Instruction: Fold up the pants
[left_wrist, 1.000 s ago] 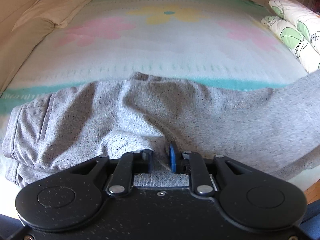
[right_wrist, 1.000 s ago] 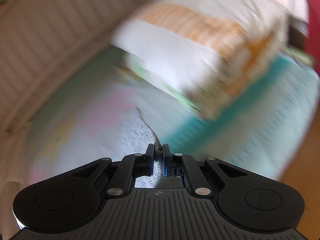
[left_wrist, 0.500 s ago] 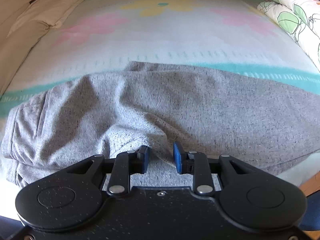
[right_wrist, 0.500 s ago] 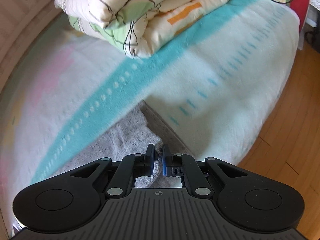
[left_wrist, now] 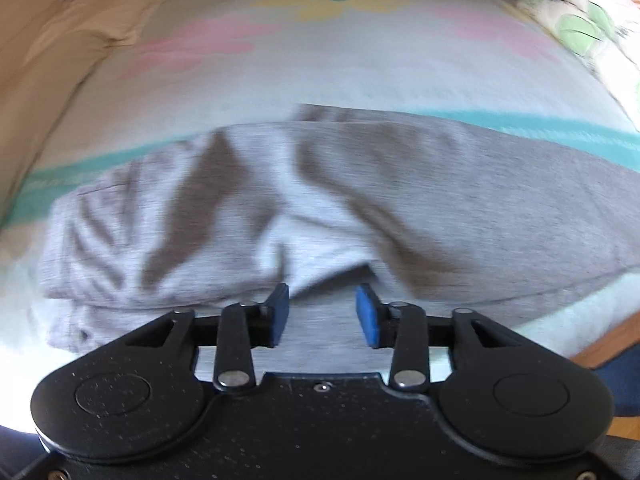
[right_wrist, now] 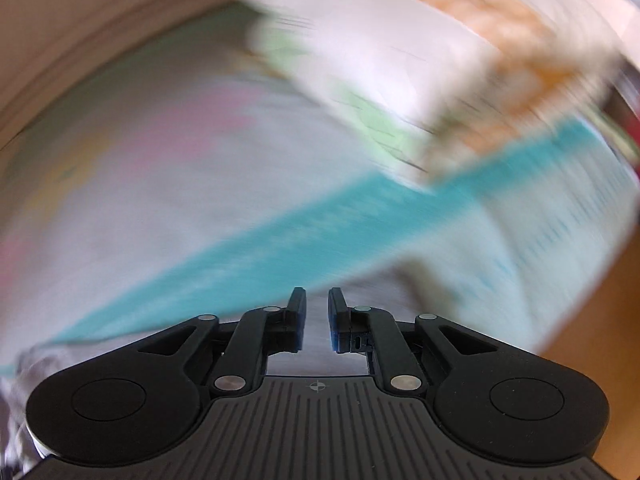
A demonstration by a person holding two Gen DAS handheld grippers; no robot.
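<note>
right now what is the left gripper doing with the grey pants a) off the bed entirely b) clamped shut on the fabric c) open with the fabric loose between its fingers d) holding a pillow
c: the left gripper has a clear gap between its blue fingers, and the grey pants lie loose on the bed.

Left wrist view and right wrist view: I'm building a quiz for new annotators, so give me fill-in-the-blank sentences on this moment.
1. The pants are ____ in color.
2. The left gripper has its jaws ____.
3. The pants lie on a ____.
4. The stripe crossing the blanket is ____.

Missing words: gray; open; blanket; teal
</note>
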